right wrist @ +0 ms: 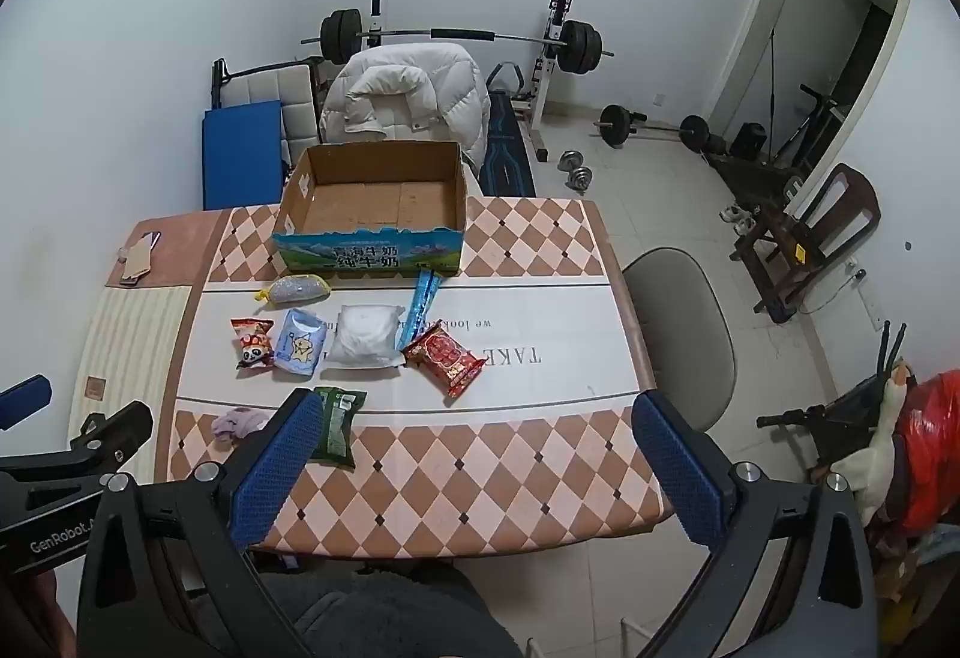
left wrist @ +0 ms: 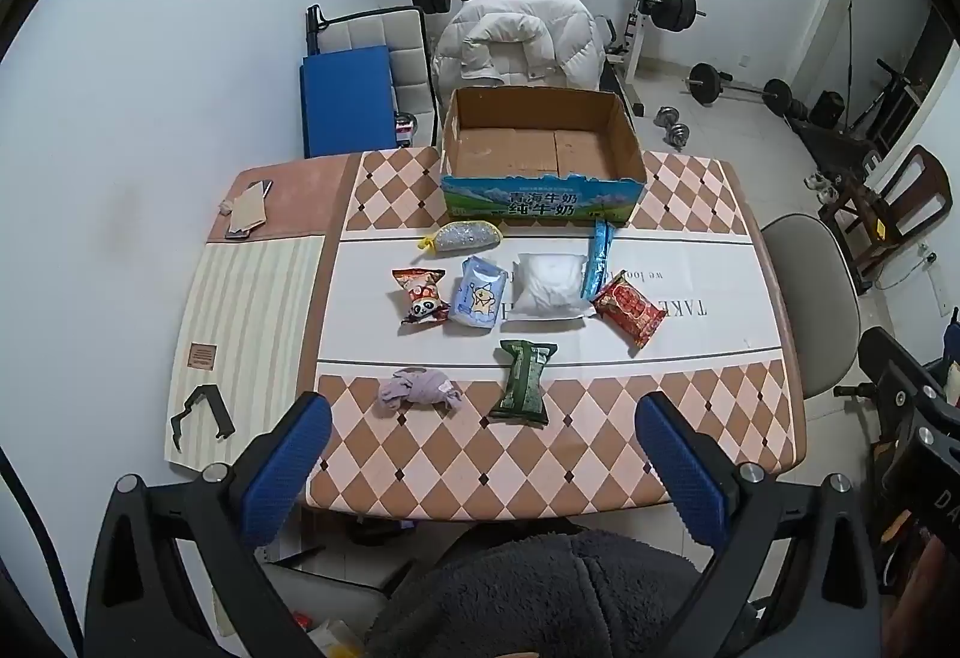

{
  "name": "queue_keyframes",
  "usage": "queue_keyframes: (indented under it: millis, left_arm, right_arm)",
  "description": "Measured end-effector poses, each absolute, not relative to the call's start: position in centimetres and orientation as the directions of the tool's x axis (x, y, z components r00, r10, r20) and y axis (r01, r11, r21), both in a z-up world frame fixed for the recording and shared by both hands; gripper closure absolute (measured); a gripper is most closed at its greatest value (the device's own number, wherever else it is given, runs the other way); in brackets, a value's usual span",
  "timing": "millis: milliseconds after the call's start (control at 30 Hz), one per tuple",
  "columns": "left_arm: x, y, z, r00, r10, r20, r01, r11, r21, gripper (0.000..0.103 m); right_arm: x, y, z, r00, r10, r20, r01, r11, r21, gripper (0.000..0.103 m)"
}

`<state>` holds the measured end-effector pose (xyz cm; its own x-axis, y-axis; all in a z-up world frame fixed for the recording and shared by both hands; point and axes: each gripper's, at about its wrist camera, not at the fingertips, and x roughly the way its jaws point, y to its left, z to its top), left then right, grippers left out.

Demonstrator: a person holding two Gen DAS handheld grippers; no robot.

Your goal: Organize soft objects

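soft packets (left wrist: 480, 293) before open box (left wrist: 540, 147)

**Materials and Surface Finish**

The cardboard box (left wrist: 543, 159) is matt brown corrugated board inside, with a glossy printed blue band on its near face. The table (left wrist: 570, 454) carries a smooth, slightly sheened cover in a diamond print. The red snack packet (left wrist: 629, 311), panda packet (left wrist: 421, 295) and green packet (left wrist: 521, 382) are crinkled glossy plastic film. The white pouch (left wrist: 551, 281) is soft translucent plastic. The lilac cloth (left wrist: 418, 388) is matt, bunched fabric. The silver pouch (left wrist: 465, 236) has a glittery, grainy surface. Gripper fingers (left wrist: 282, 472) bear blue textured rubber-like pads on matt black plastic with bright metal screws. A dark fleece garment (left wrist: 540, 592) at the near edge looks fuzzy.
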<state>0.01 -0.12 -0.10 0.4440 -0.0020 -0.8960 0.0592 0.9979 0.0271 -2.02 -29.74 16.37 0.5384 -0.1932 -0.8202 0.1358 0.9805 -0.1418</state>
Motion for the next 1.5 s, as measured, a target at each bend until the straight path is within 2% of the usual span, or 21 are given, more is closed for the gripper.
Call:
queue_keyframes:
  millis: [1500]
  left_arm:
    - [1.2,-0.5,1.4,0.477,0.003,-0.879,0.044,0.999,0.027,0.0]
  right_arm:
    - [-0.5,-31.0,17.3,0.546,-0.178,-0.819,0.132,0.983,-0.126,0.0]
